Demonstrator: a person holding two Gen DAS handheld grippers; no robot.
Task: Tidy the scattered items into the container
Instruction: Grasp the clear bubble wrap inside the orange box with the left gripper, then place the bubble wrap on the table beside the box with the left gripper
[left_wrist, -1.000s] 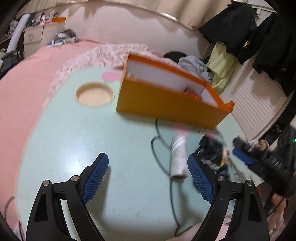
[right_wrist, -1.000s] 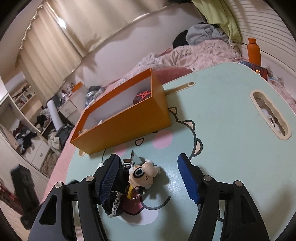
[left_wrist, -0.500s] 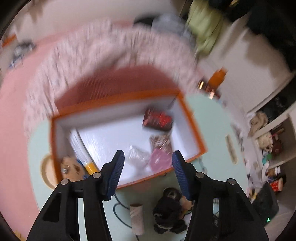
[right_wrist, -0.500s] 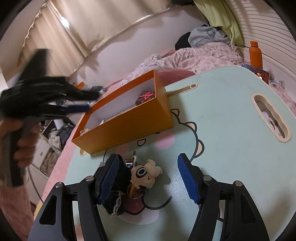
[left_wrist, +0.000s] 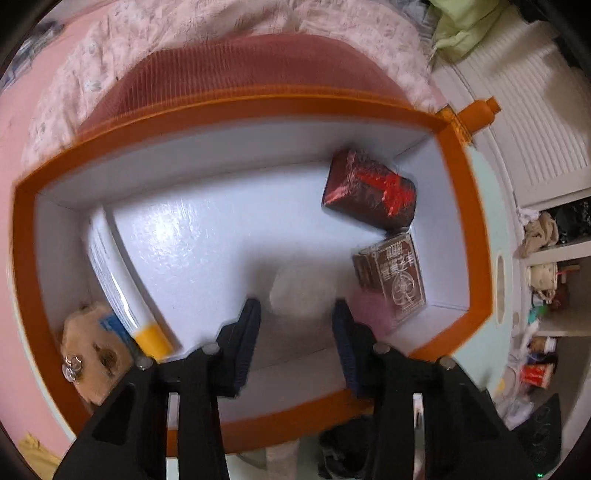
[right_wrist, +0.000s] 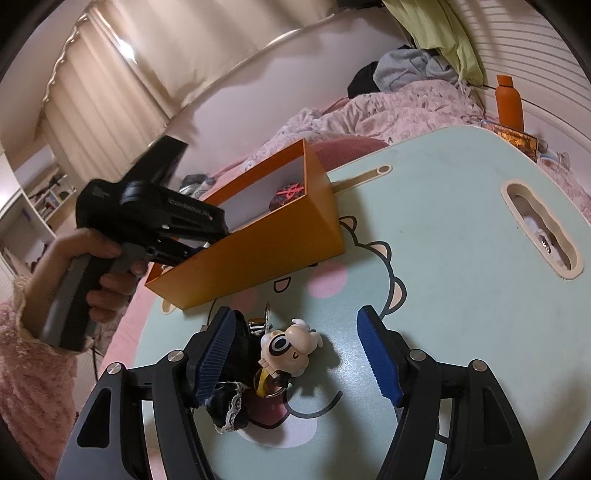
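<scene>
My left gripper (left_wrist: 295, 302) points down into the orange box (left_wrist: 458, 221), its jaws closing. A blurred whitish thing (left_wrist: 303, 291) on the white floor shows in the gap, and the pads do not press on it. The box holds a red-and-dark pouch (left_wrist: 369, 192), a brown card box (left_wrist: 395, 280), a white tube with a yellow cap (left_wrist: 114, 280) and a tan plush piece (left_wrist: 92, 354). My right gripper (right_wrist: 295, 313) straddles a doll keychain (right_wrist: 286, 345) on the mint table (right_wrist: 443, 258), jaws opening slightly, the left pad over its dark lace dress (right_wrist: 229, 402).
A hand (right_wrist: 99, 266) in a pink fluffy sleeve holds the left gripper over the box's left end (right_wrist: 258, 254). An orange bottle (right_wrist: 509, 99) and a rumpled quilt (right_wrist: 388, 107) lie beyond the table. A slot (right_wrist: 543, 229) cuts the table's right side. A cardboard tube (left_wrist: 280, 458) lies before the box.
The left gripper swung from low over the table to above the box, tipped downward, and its jaws narrowed a lot. The right gripper stayed over the doll.
</scene>
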